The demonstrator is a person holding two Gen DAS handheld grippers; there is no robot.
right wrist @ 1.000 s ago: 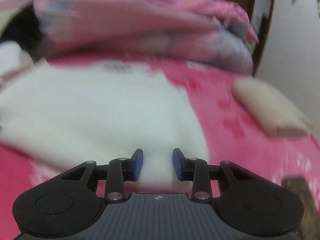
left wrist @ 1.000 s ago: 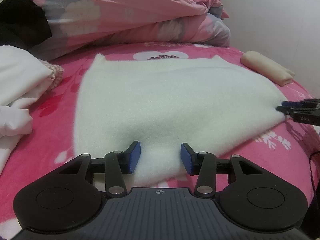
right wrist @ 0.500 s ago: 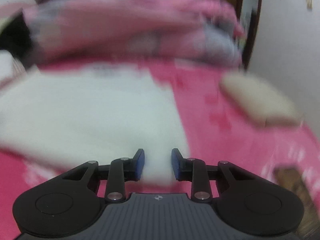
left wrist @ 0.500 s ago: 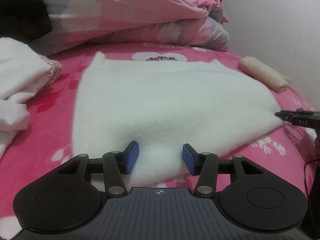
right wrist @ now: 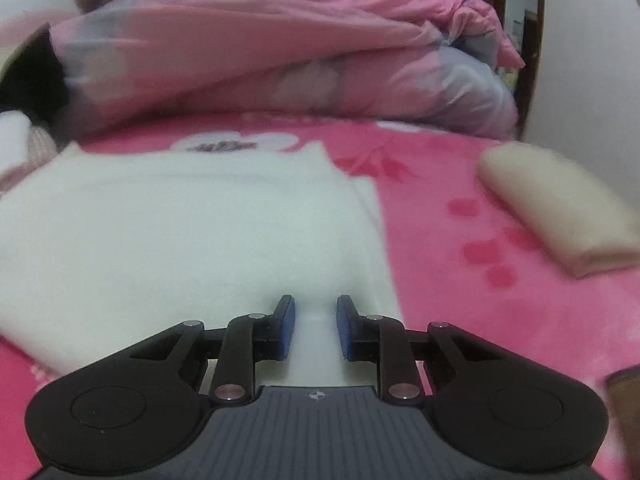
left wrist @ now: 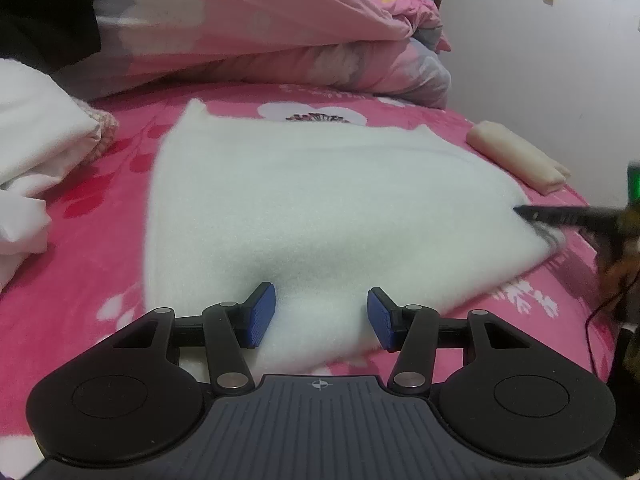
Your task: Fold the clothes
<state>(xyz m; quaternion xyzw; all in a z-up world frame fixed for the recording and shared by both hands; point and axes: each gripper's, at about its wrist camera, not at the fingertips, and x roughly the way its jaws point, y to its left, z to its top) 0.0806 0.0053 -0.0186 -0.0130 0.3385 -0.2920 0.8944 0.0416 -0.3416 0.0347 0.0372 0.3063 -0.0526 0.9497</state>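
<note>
A white fleecy garment (left wrist: pixel 320 200) lies spread flat on the pink flowered bed sheet (left wrist: pixel 80 280). My left gripper (left wrist: pixel 321 316) is open, and the garment's near edge lies between its wide-apart blue pads. My right gripper (right wrist: pixel 316 328) is shut on the white garment (right wrist: pixel 180 220) at its near right corner, with a bunched strip of cloth filling the narrow gap between the pads. In the left wrist view the right gripper (left wrist: pixel 532 214) shows blurred at the garment's right corner.
A pink quilt (left wrist: pixel 260 28) is heaped along the far side of the bed. A folded beige cloth (left wrist: pixel 516 156) lies at the right near the white wall. White clothes (left wrist: pixel 36 140) and a black garment (left wrist: pixel 44 20) are piled at the left.
The right gripper's pads have drawn closer together on the garment's corner and it has shifted inward over the cloth. The left gripper stays at the near edge, its gap slightly wider.
</note>
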